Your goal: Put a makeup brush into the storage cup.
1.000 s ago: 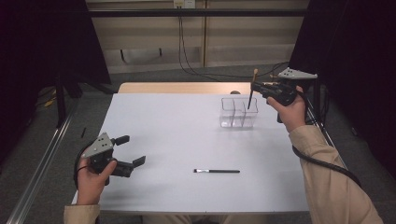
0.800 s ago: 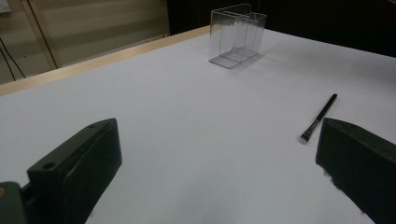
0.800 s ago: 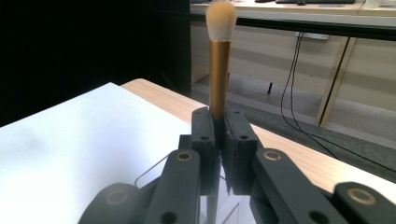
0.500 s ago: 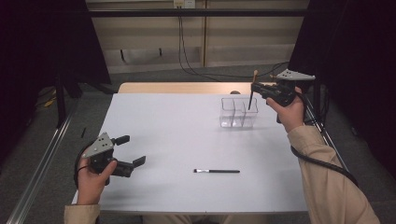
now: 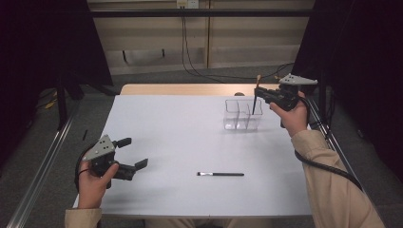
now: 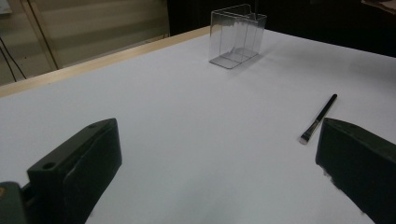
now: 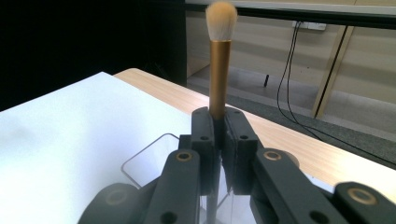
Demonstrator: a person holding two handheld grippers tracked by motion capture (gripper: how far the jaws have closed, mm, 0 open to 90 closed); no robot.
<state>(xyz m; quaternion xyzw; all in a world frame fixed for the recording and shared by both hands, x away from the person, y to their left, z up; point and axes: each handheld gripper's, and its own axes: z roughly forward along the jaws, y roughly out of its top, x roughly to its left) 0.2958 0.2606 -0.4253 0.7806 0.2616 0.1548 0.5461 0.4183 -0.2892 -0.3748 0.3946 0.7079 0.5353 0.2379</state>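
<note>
My right gripper [image 5: 260, 96] is up at the far right of the table [image 5: 180, 137], jaws pressed together on a makeup brush [image 7: 219, 60]. In the right gripper view the brush stands upright between the two black jaws, its gold ferrule rising straight out of the grip and the pale bristle tuft at the top. From the high view I see its dark handle hanging down from the jaws over the clear acrylic organizer [image 5: 243, 114], toward the right-hand end of that box. I can't quite tell whether the lower tip has entered a compartment or sits just above the rim, since the clear walls blur together at that range. The organizer itself stands on the far right part of the table, near the wooden strip along the back edge.

My left gripper [image 5: 135, 152] rests low at the near left corner of the table, jaws spread wide and holding nothing. In the left gripper view both jaws frame bare white tabletop.

A second, slimmer brush [image 5: 220, 174] lies flat on the table toward the near edge, about midway across, well apart from both grippers and from the organizer. In the left gripper view it shows as a thin black stick [image 6: 319, 118] with a small pale head, lying just beyond the jaw at the right of that view.
</note>
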